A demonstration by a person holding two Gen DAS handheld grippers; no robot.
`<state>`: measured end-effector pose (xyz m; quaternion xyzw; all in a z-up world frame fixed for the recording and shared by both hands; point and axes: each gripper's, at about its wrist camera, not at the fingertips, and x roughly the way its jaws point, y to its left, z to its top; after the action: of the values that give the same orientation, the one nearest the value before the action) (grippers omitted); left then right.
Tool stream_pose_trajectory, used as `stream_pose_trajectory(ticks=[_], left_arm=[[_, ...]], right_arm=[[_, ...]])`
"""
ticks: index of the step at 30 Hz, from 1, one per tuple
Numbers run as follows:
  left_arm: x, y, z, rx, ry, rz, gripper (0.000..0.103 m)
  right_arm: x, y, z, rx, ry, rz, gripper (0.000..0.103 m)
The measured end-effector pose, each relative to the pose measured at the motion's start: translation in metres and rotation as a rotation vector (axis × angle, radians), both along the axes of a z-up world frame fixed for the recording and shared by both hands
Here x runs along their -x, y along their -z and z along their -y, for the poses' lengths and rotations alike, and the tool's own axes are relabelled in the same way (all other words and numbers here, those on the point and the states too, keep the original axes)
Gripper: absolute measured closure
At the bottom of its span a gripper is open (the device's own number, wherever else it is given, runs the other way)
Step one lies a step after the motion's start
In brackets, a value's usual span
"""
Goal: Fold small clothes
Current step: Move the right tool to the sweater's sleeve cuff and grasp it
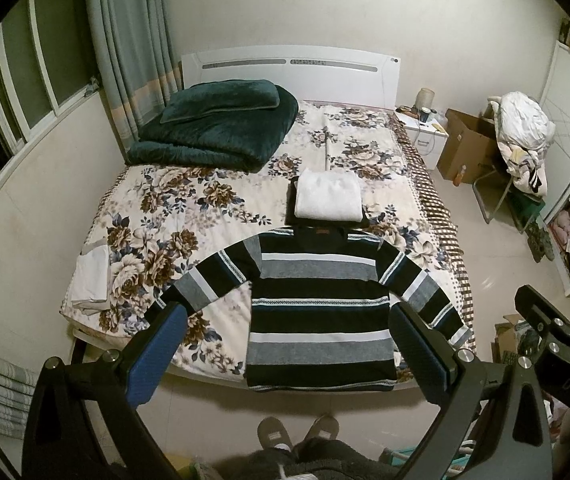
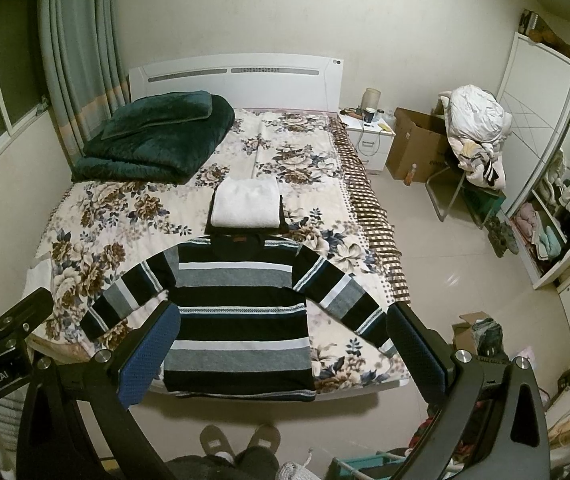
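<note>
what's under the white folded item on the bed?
A dark folded garment sticks out beneath the white folded item along its left and near edges, on the bed. The rest is covered, so its type is unclear.

Sweater [image 1: 319,308] is lying flat at the bed's [image 1: 213,216] foot, folded stack [image 1: 327,198] sitting right behind it, quilt [image 1: 213,128] resting back left.

We face a bed [image 2: 325,208] with a white headboard [image 2: 237,76] against a pale wall. Left of the bed we see curtains [image 2: 77,60] and a window [image 2: 1,92]; right of it, a nightstand [image 2: 369,140], a cardboard box [image 2: 413,148], a wardrobe [image 2: 541,128].
</note>
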<state>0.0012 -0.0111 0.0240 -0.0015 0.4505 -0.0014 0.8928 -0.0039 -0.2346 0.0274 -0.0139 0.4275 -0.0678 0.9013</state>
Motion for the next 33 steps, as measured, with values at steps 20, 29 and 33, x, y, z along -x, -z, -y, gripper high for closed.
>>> stream_pose_trajectory(ticks=[20,29,33], left_arm=[[-0.054,-0.032,0.002,-0.046,-0.040,0.067,0.000],[-0.130,0.077,0.006,-0.096,-0.032,0.052,0.000],[-0.165,0.135,0.025,-0.111,-0.031,-0.018,0.000]], right_arm=[[-0.030,0.034,0.002,-0.052,0.044,-0.039,0.000],[-0.118,0.174,0.074,-0.164,0.300,-0.149,0.000],[-0.138,0.259,0.143,-0.190,0.446,-0.215,0.000]])
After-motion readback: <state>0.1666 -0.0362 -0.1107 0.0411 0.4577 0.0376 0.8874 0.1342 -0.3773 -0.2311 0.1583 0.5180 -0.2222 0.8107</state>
